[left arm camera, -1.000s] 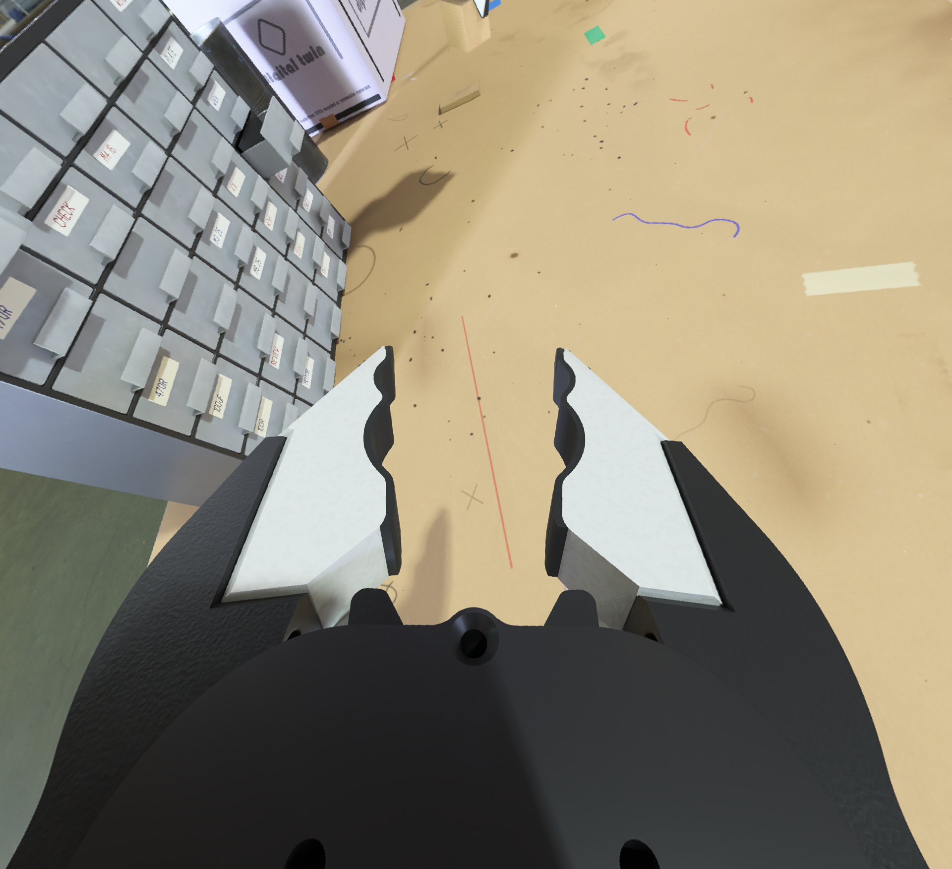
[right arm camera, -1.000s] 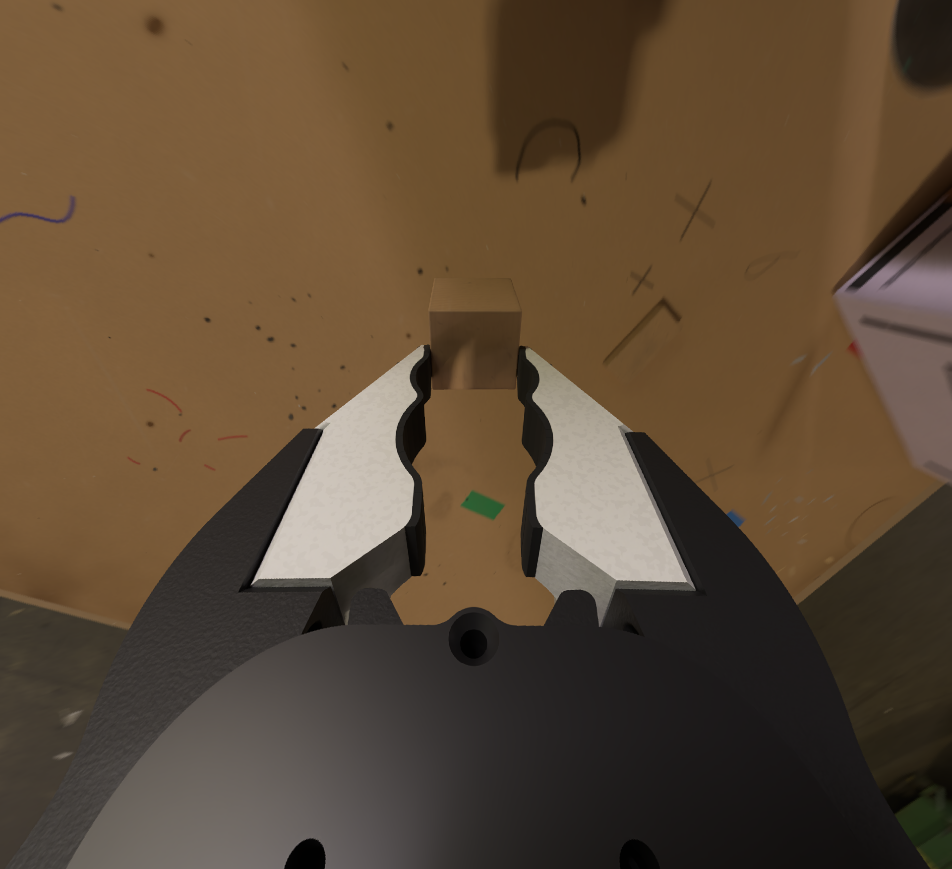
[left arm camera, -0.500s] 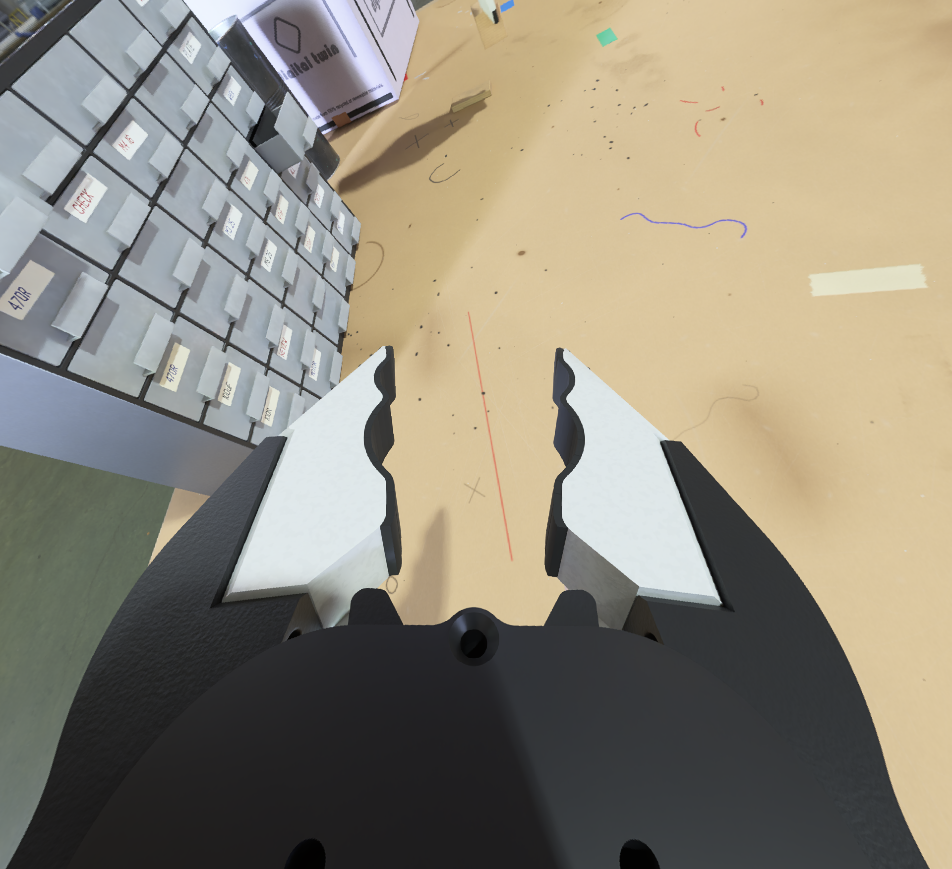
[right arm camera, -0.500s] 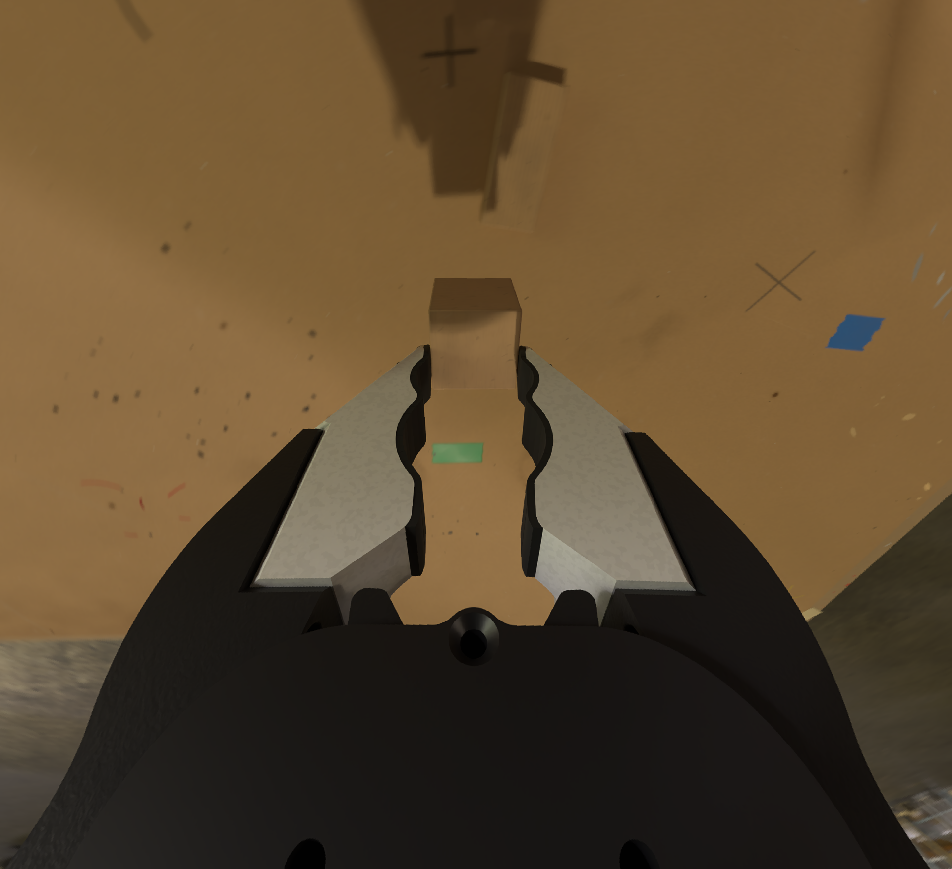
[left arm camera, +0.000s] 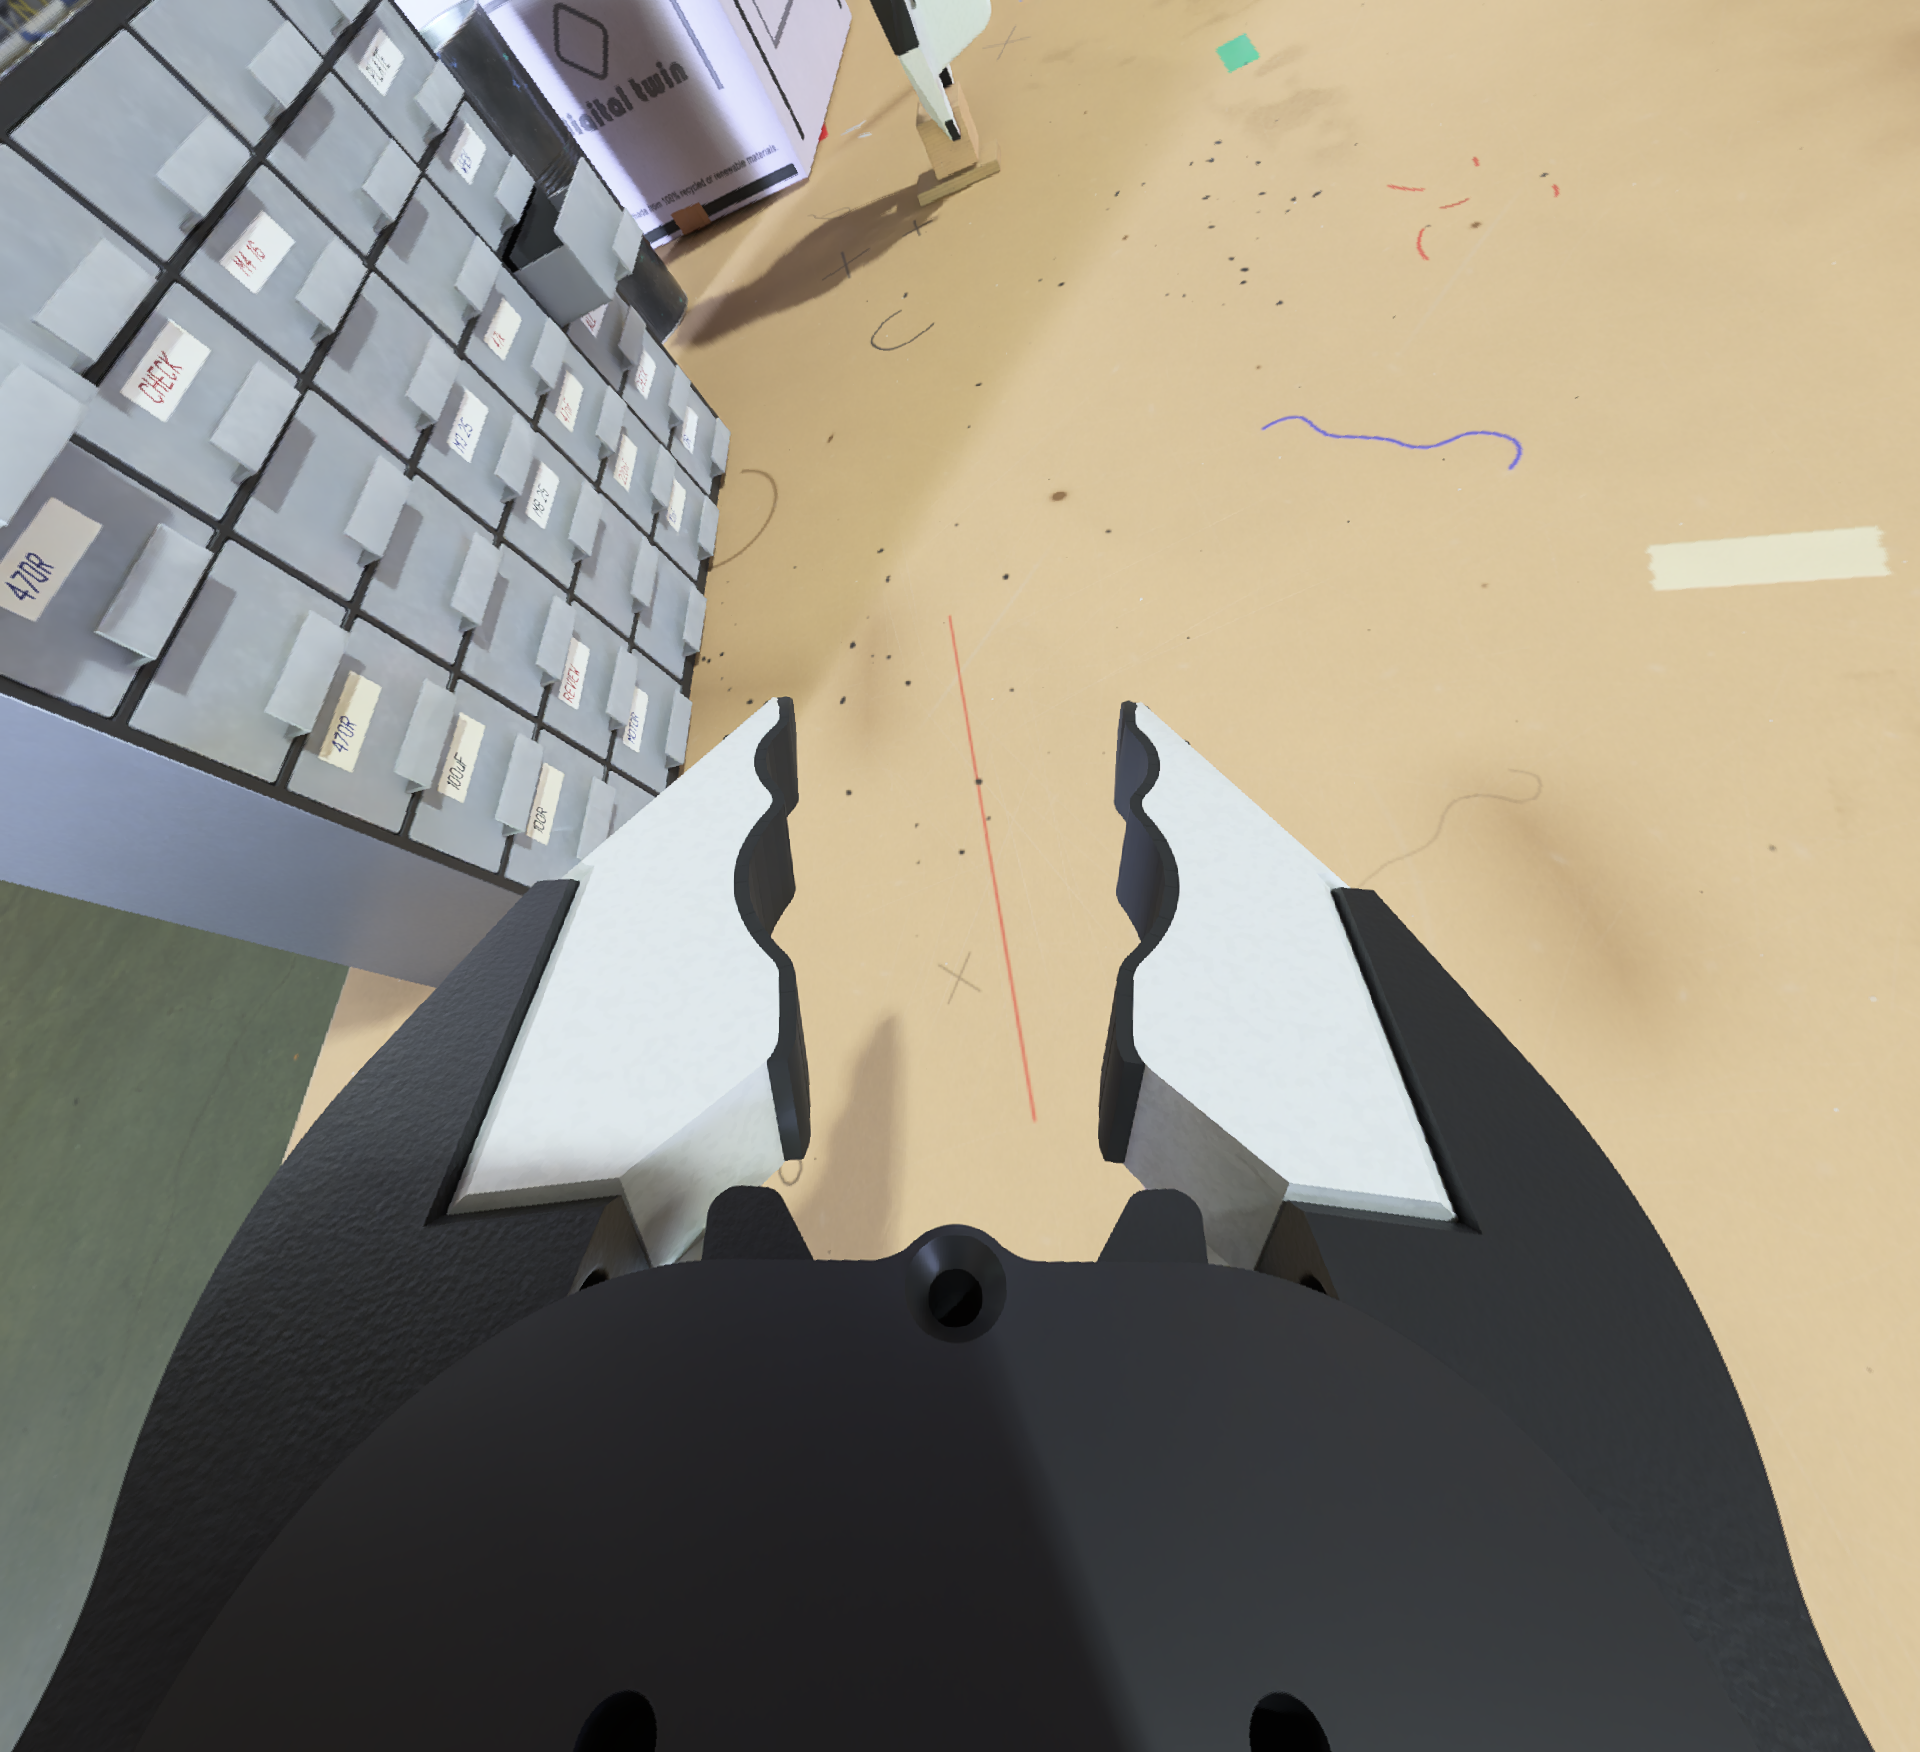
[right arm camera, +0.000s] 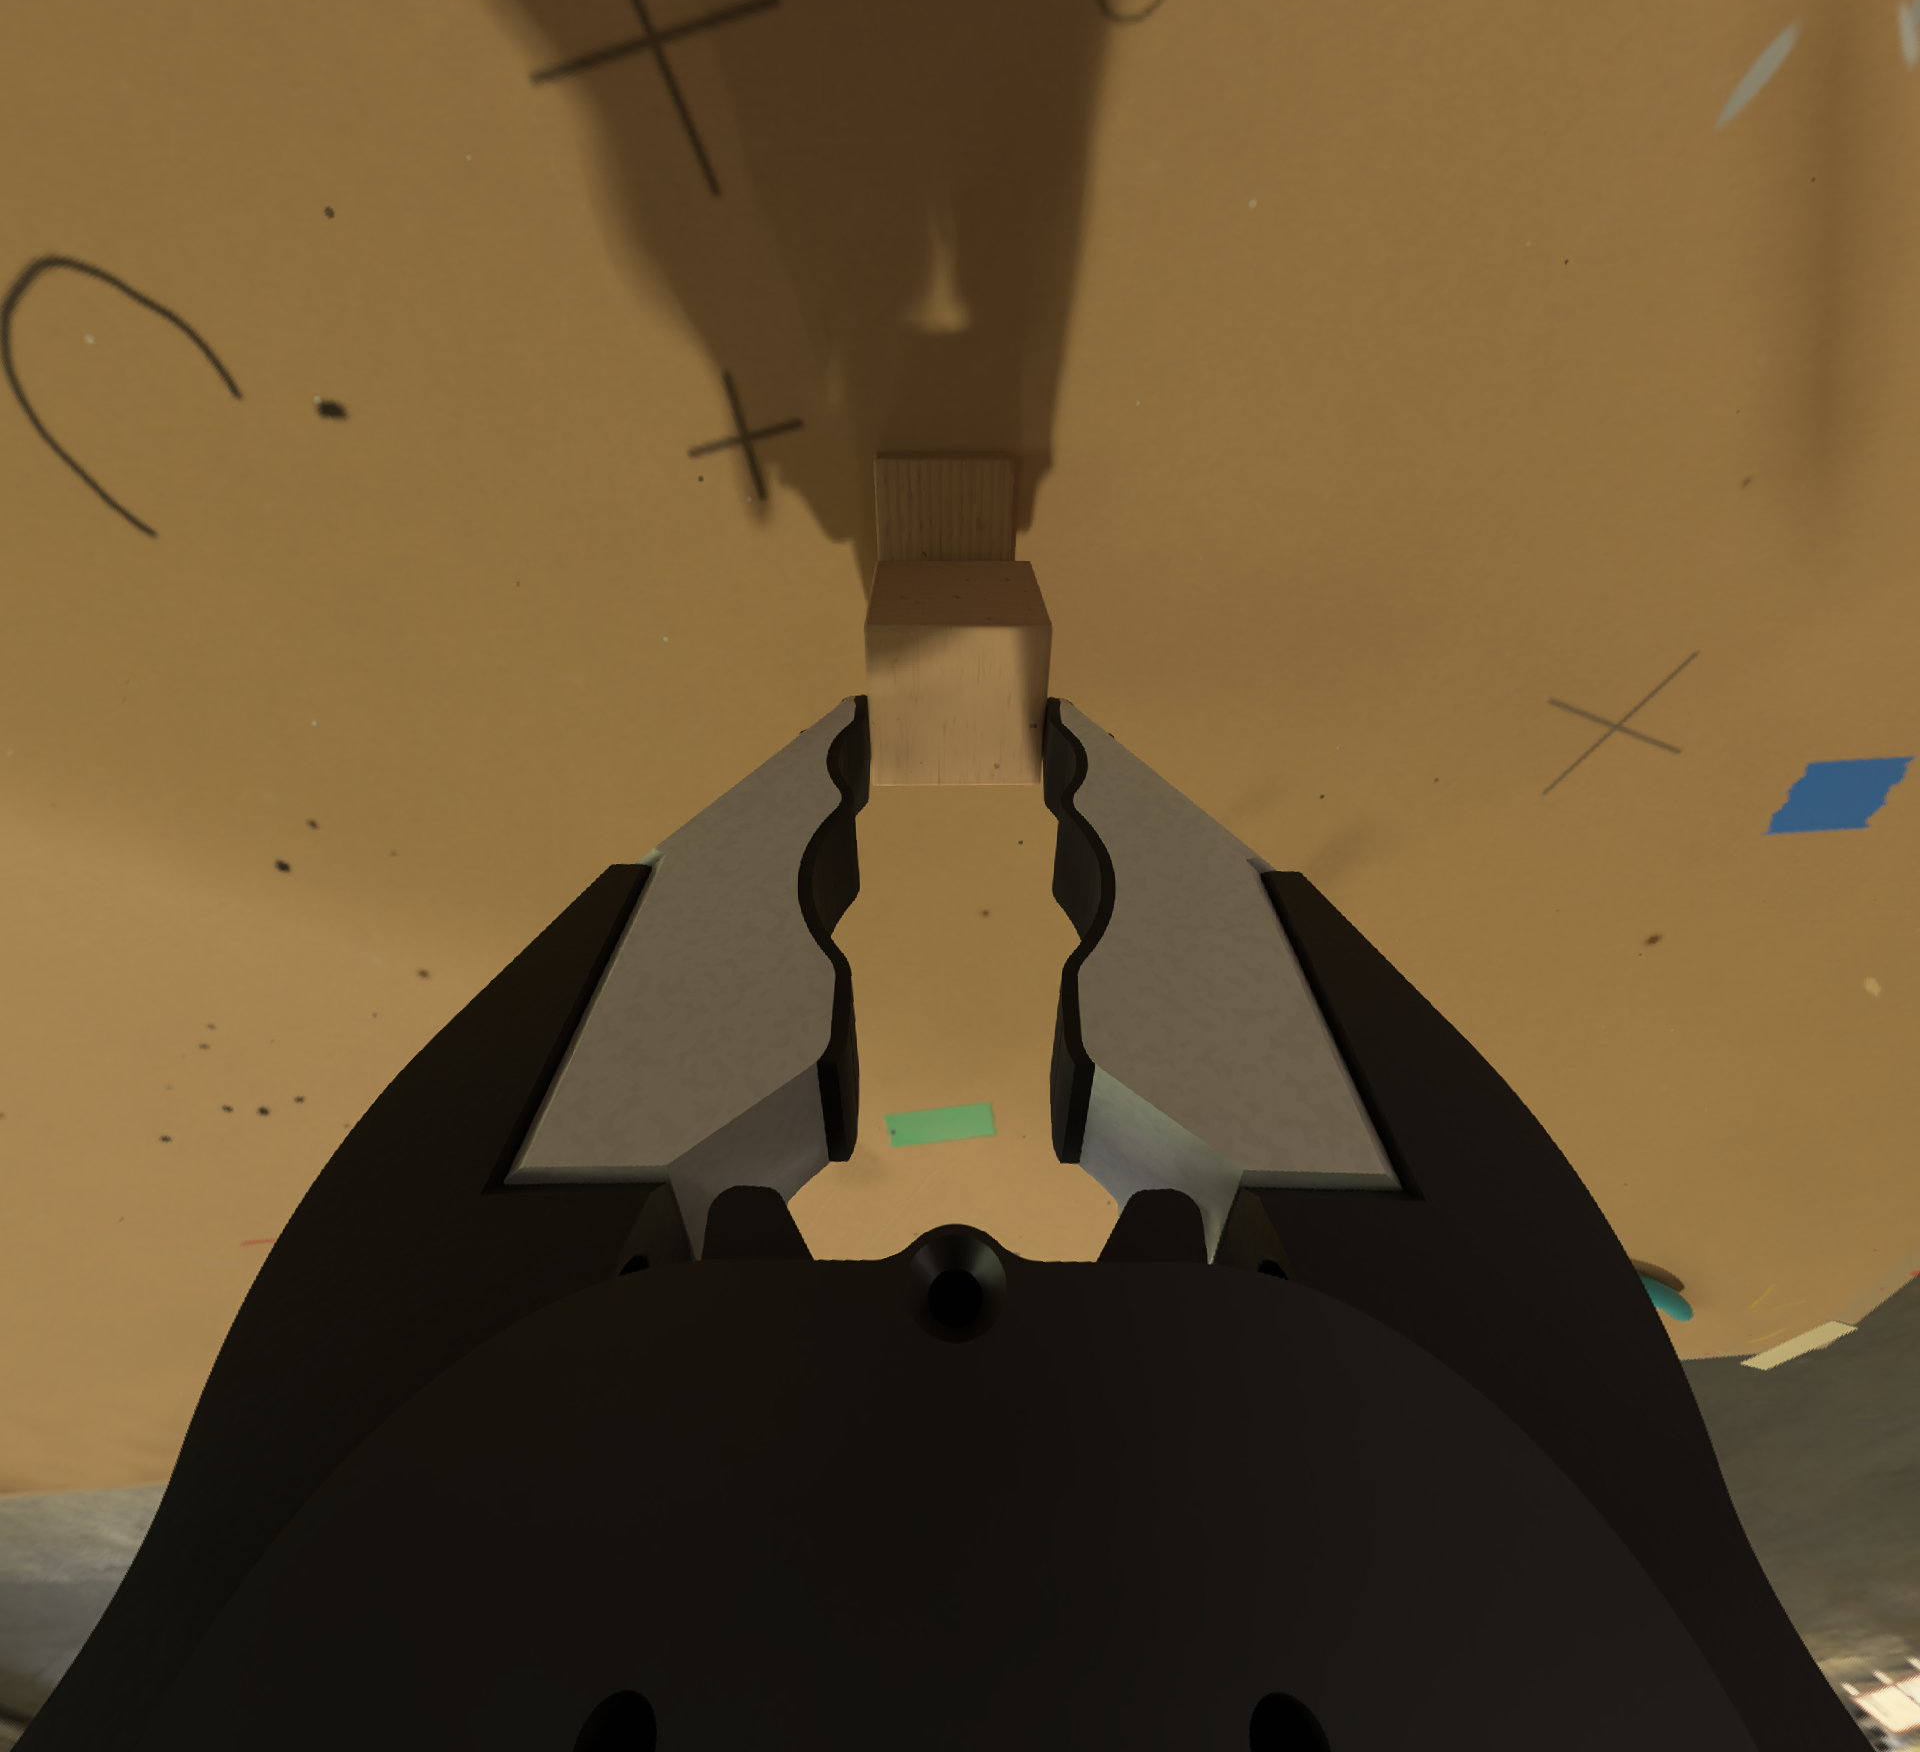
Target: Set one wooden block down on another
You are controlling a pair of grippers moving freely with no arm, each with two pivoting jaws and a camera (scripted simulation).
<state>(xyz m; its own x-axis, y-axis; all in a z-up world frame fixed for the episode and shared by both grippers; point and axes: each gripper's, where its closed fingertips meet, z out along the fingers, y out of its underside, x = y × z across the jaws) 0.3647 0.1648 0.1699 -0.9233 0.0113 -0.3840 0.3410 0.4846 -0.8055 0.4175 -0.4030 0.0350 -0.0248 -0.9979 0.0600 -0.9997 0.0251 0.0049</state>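
My right gripper (right arm camera: 954,715) is shut on a pale wooden cube (right arm camera: 954,674) held at its fingertips. Just beyond the cube lies a second, flat wooden block (right arm camera: 943,507) on the tan table; whether the two touch I cannot tell. In the left wrist view the right gripper (left arm camera: 940,113) stands far off, pointing down, with the cube (left arm camera: 951,144) over the flat block (left arm camera: 956,185). My left gripper (left arm camera: 954,736) is open and empty, low over the table near its front edge.
A grey drawer cabinet (left arm camera: 312,414) fills the left side. A white cardboard box (left arm camera: 623,29) stands behind it, close to the blocks. Bits of green tape (left arm camera: 1236,52), blue tape (right arm camera: 1839,793) and beige tape (left arm camera: 1766,556) lie on the table (left arm camera: 1351,767).
My right gripper has carried the cube across the table and down, and it now sits right by the flat block. My left gripper has hardly moved and stays open.
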